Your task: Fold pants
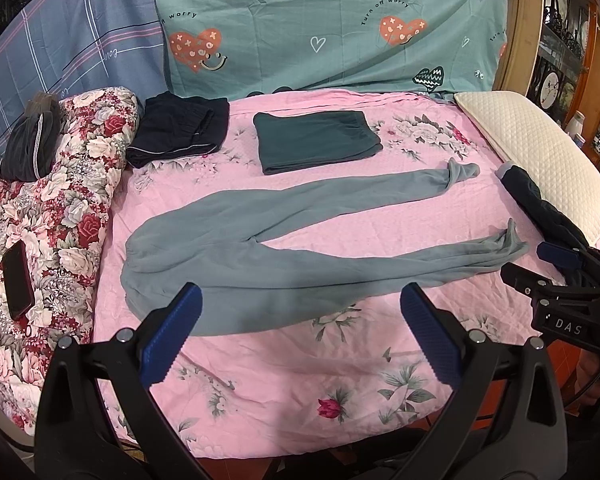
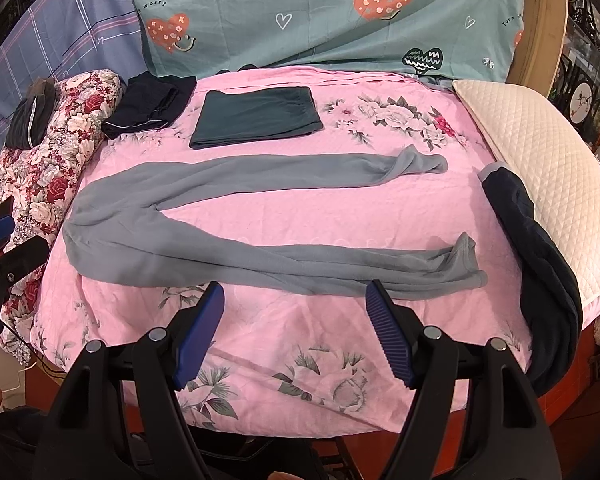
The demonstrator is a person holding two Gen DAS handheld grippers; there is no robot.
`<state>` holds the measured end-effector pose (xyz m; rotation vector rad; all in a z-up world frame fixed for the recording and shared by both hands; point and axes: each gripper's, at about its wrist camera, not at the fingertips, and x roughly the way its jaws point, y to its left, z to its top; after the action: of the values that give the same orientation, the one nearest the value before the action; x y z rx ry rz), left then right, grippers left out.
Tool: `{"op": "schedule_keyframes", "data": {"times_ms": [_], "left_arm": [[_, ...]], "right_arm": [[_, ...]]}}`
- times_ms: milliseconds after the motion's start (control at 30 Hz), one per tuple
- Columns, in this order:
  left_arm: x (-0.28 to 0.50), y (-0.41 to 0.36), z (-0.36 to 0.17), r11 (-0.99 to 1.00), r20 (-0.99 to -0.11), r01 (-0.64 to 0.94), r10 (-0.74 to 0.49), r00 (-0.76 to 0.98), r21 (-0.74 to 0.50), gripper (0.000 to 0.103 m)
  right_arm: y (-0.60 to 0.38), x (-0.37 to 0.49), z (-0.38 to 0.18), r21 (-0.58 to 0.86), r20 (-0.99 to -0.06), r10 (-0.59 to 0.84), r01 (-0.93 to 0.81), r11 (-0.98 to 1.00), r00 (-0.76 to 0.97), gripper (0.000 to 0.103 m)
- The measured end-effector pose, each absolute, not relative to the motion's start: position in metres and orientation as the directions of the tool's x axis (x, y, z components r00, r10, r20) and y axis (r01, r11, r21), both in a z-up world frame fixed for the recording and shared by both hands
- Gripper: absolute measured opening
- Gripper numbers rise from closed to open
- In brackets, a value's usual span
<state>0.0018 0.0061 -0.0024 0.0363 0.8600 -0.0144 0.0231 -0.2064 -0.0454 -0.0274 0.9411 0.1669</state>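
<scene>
phone (image 1: 17, 280) on floral quilt (image 1: 80, 208) | white pillow (image 1: 536, 152) right | pink sheet (image 1: 300, 380)

Left gripper (image 1: 298, 334) & right gripper (image 2: 294, 334): jaws wide apart, nothing held.

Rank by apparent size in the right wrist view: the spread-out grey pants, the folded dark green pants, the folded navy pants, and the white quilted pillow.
1. grey pants
2. white quilted pillow, though its nearness and fisheye stretch may inflate it
3. folded dark green pants
4. folded navy pants
</scene>
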Motion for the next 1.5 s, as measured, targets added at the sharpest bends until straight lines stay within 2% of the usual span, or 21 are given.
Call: {"op": "schedule_keyframes", "data": {"times_ms": [1500], "left_arm": [[0.0117, 0.0068, -0.0083, 0.999, -0.766, 0.039, -0.007, 0.643, 0.023, 0.101]], "right_arm": [[-0.2014, 0.0276, -0.0489, 0.044, -0.813, 0.124, -0.152, 0.987, 0.569, 0.073]]}}
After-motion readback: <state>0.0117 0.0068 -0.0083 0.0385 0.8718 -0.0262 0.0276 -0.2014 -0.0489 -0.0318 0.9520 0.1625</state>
